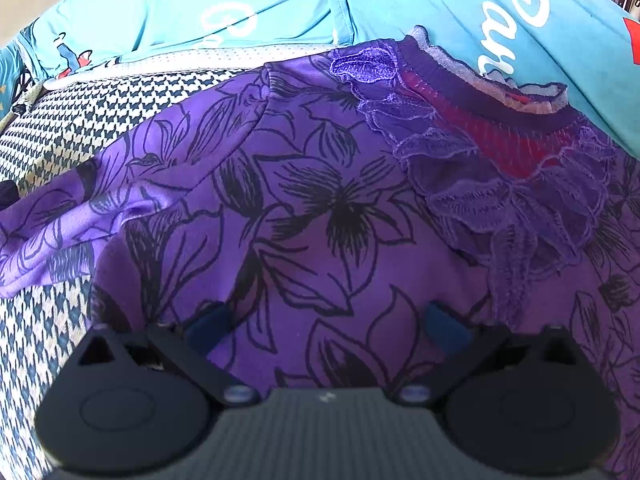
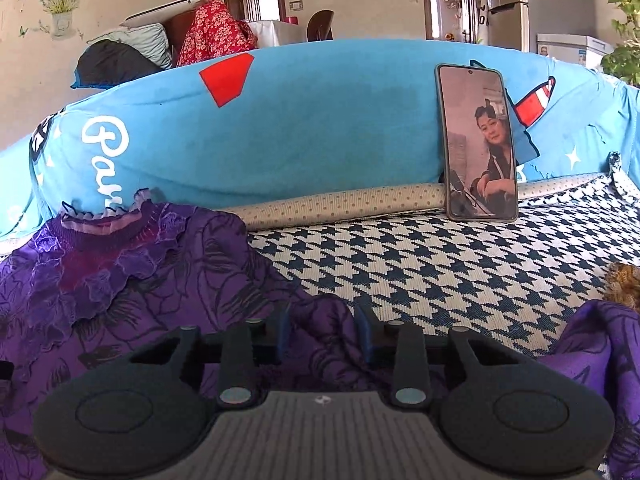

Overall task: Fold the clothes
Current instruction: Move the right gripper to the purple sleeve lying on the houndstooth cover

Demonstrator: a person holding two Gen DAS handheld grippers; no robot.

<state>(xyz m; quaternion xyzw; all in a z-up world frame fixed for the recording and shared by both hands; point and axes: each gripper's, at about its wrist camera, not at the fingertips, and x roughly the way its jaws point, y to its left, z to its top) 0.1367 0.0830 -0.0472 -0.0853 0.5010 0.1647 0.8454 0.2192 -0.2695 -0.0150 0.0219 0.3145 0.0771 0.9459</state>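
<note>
Purple floral-print knit top with lace collar [image 1: 320,208] spread on houndstooth woven seat cover [image 1: 80,120], directly under both tools. Left gripper [image 1: 326,328] jaws spread wide, hovering over chest panel, nothing between pads. Right gripper [image 2: 324,336] jaws narrowed around raised ridge of purple fabric at garment's edge; pads look just closing on it, firm pinch not confirmed. Advice: finish pinch through full fabric layer, lift low, carry edge toward collar, left tool pins centre. Propped smartphone [image 2: 476,144] ahead right, well apart.
</note>
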